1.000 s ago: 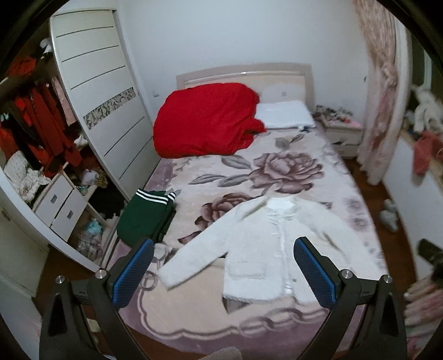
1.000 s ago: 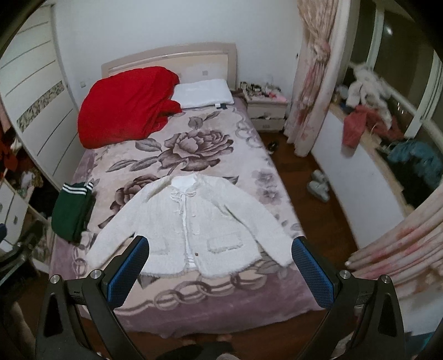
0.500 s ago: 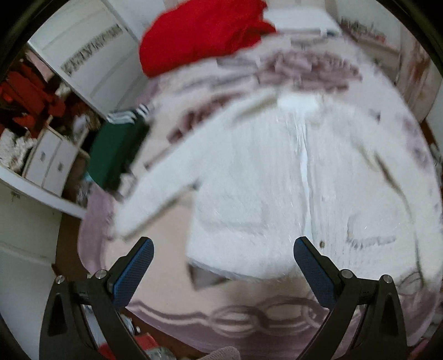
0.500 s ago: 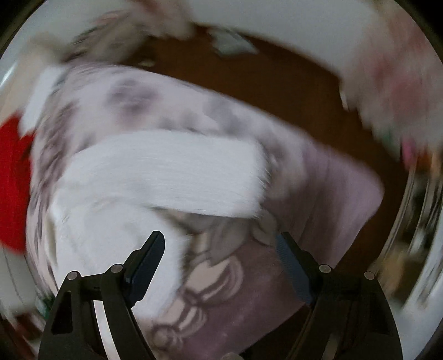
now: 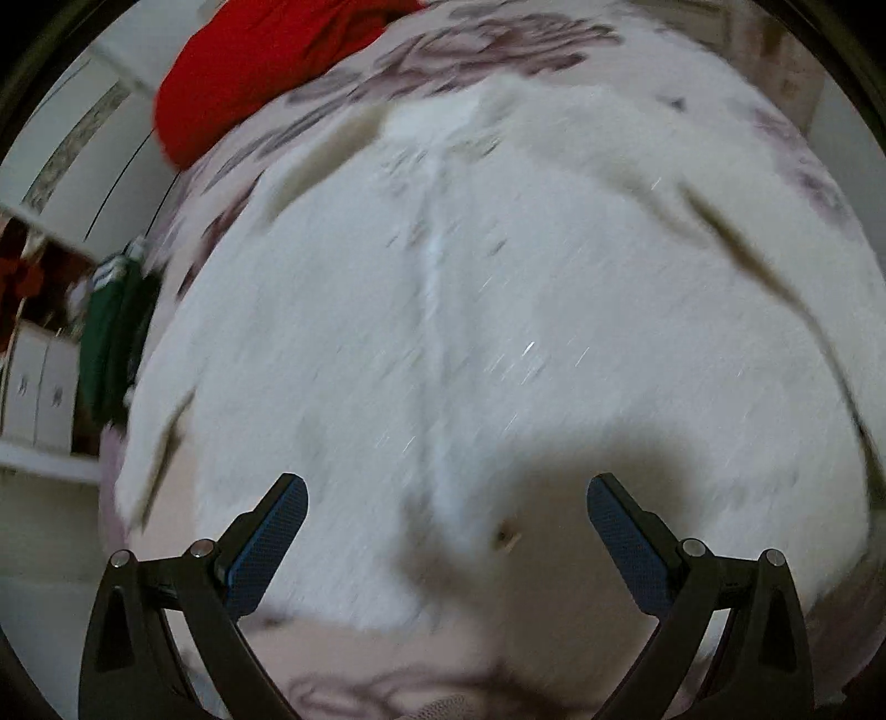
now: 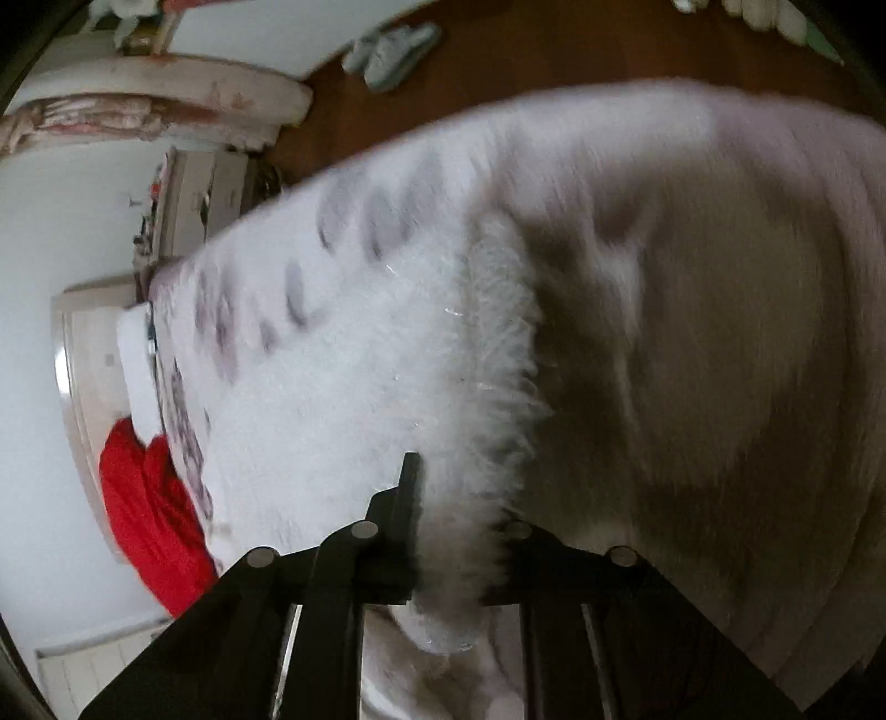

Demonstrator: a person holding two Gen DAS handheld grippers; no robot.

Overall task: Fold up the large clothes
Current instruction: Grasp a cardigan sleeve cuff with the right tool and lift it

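Observation:
A fluffy white cardigan (image 5: 498, 332) lies spread face up on the flowered bed blanket (image 5: 498, 50) and fills the blurred left wrist view. My left gripper (image 5: 447, 487) hovers open just above its lower front, near the button band, with nothing between the fingers. In the right wrist view one sleeve end (image 6: 487, 360) of the cardigan runs in between the jaws of my right gripper (image 6: 454, 498). Those jaws are closing and pinch the fluffy cuff; the fluff hides the right finger.
A red duvet (image 5: 266, 66) is heaped at the head of the bed beside a white pillow (image 6: 133, 360). A folded green garment (image 5: 111, 343) lies at the bed's left edge by the wardrobe drawers. A nightstand (image 6: 194, 194), slippers (image 6: 393, 50) and wooden floor (image 6: 554, 50) lie past the right side.
Both grippers have come down from high above the bed to the cardigan. The right gripper has gone from wide open to closed on the sleeve end. The left stays open.

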